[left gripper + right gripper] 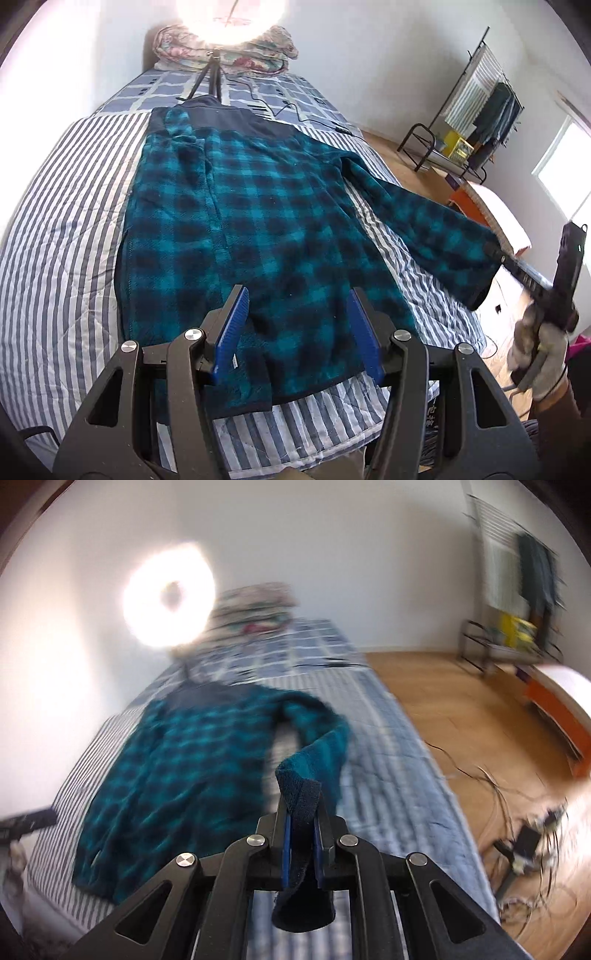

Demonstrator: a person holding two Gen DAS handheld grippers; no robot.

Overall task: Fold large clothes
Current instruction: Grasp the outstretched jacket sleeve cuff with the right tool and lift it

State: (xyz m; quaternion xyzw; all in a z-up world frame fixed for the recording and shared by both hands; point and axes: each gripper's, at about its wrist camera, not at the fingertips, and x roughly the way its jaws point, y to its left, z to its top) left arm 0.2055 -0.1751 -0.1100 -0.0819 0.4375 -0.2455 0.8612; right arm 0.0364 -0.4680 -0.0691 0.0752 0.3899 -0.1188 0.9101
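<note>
Fold barely begun. Jacket [236, 221] lies flat on the bed [55, 221], centre frame; one sleeve looks folded in at the left. Your right claw [303, 834] is clamped on the other sleeve's cuff [301, 805], lifted at right. Left claw [295, 328] hangs half-wide over the hem, empty. Both body folds remain.

White walls [369, 55] all round; wood floor [461, 709] seen right of the bed [55, 221], which is covered in a blue-and-white striped quilt, with a checked sheet at the far end. A ring light [168, 594] on a tripod [210, 79] is stood on the bed before folded floral bedding [258, 48]. A black garment rack [476, 107] is set against the right wall; a bright window [565, 162] nearby. Loose cables [517, 805] are strewn on the floor.
</note>
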